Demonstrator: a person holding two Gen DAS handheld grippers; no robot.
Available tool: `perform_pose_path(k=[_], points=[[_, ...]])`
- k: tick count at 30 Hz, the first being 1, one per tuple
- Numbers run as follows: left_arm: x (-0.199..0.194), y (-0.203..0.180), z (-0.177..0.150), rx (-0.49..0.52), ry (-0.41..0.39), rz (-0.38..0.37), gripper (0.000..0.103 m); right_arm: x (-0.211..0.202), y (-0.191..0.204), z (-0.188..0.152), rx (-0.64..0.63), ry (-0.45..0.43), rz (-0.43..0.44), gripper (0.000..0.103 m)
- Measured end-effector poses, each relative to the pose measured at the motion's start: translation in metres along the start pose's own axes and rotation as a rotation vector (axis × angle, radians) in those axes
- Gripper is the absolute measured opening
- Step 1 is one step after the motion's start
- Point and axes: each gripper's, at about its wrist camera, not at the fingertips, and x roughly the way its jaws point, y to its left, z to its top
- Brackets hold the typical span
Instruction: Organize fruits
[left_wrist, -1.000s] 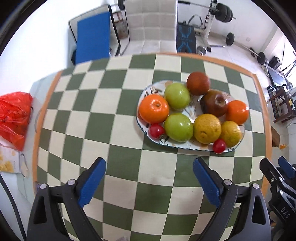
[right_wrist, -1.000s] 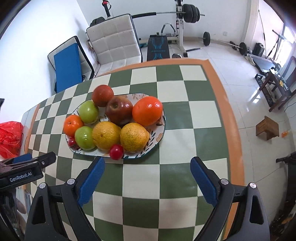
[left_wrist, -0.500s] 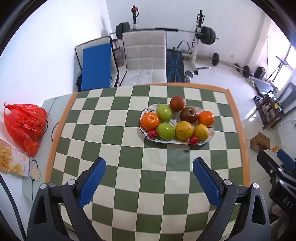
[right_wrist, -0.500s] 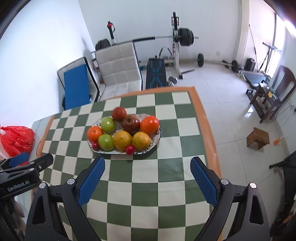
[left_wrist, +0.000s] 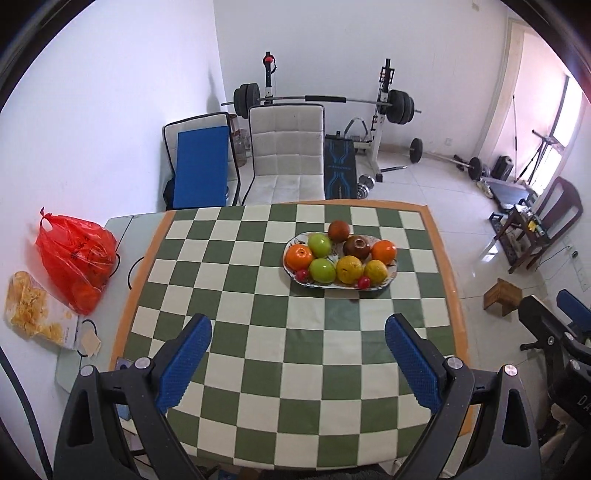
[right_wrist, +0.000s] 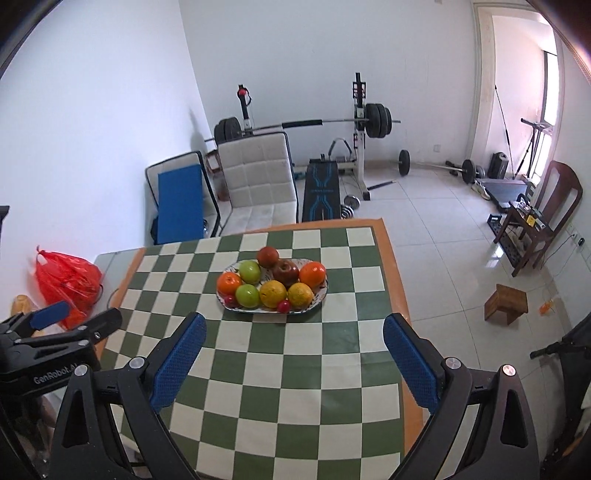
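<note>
Seemingly finished: in the left wrist view, the left gripper (left_wrist: 297, 354) hangs well back from the checkered table (left_wrist: 258, 332), its blue-padded jaws spread wide with nothing between them. All the fruit in sight on the cloth lies gathered on the oval plate (left_wrist: 392, 270) toward the far right of the table: two green apples (left_wrist: 322, 269), a dark red apple (left_wrist: 357, 246), a reddish-brown fruit (left_wrist: 338, 230) at the back rim, oranges (left_wrist: 299, 257) and yellower citrus (left_wrist: 349, 269), and two small red fruits (left_wrist: 363, 282) at the near edge. No loose fruit lies on the tablecloth, so the sorting looks complete, or nearly so. This view alone takes in the side surface to the left: a red plastic bag (left_wrist: 74, 258) that seems to hold orange fruit, and beside it a packet of yellow snacks (left_wrist: 35, 308). Whether the bag's contents belong to the job cannot be told. At the right edge, part of the other tool shows.

From the right wrist view, the right gripper (right_wrist: 293, 356) is likewise spread wide and empty, held well short of the plate (right_wrist: 325, 290). This angle shows more of the room: a weight bench (right_wrist: 321, 192) and barbell by the wall, a small wooden stool (right_wrist: 506, 302) on the tiled floor, a wooden chair (right_wrist: 554, 206) at the right. The left gripper's body (right_wrist: 55, 347) appears at lower left; the red bag (right_wrist: 66, 284) is partly hidden behind it, and the snack packet barely shows.
</note>
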Motion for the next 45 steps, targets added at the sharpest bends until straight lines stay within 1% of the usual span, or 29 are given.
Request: perform_pose_path(k=[6,11,15,19,22,23,24,26,30,34,36,45], points=[[-0.027,-0.001,-0.009,0.003,-0.026,-0.021,0.096,-0.038,0.006,-0.004,-0.010,-0.025,0.005,0.101],[-0.044,-0.001,-0.014,0.003,-0.049,-0.031,0.096,-0.060,0.007,-0.006,-0.007,-0.040,0.009,0.101],[-0.050,-0.001,-0.015,-0.006,-0.055,-0.034,0.096,-0.069,0.008,-0.007,-0.001,-0.048,0.021,0.101],[-0.053,-0.001,-0.016,-0.007,-0.078,-0.017,0.096,-0.072,0.007,-0.006,0.004,-0.050,0.029,0.101],[-0.049,0.000,-0.013,-0.017,-0.082,-0.018,0.096,-0.071,0.005,-0.006,0.003,-0.054,0.023,0.101],[-0.045,0.000,-0.011,-0.019,-0.078,-0.023,0.097,-0.070,0.005,-0.005,0.004,-0.054,0.024,0.101],[-0.043,0.000,-0.011,-0.021,-0.073,-0.023,0.103,-0.066,0.004,-0.003,0.003,-0.056,0.021,0.101],[-0.034,-0.001,-0.007,-0.019,-0.060,-0.028,0.103,-0.060,0.003,0.000,0.002,-0.063,0.014,0.101],[-0.018,-0.002,0.002,-0.025,-0.064,-0.014,0.103,-0.038,-0.001,0.009,0.003,-0.067,0.002,0.101],[0.004,-0.007,0.011,-0.010,-0.062,0.021,0.103,-0.006,-0.006,0.019,0.006,-0.057,-0.005,0.102],[0.015,-0.008,0.014,-0.004,-0.042,0.024,0.103,0.009,-0.007,0.023,0.006,-0.045,-0.008,0.102],[0.056,-0.014,0.027,0.012,0.003,0.057,0.103,0.072,-0.016,0.033,0.028,0.004,-0.023,0.102]])
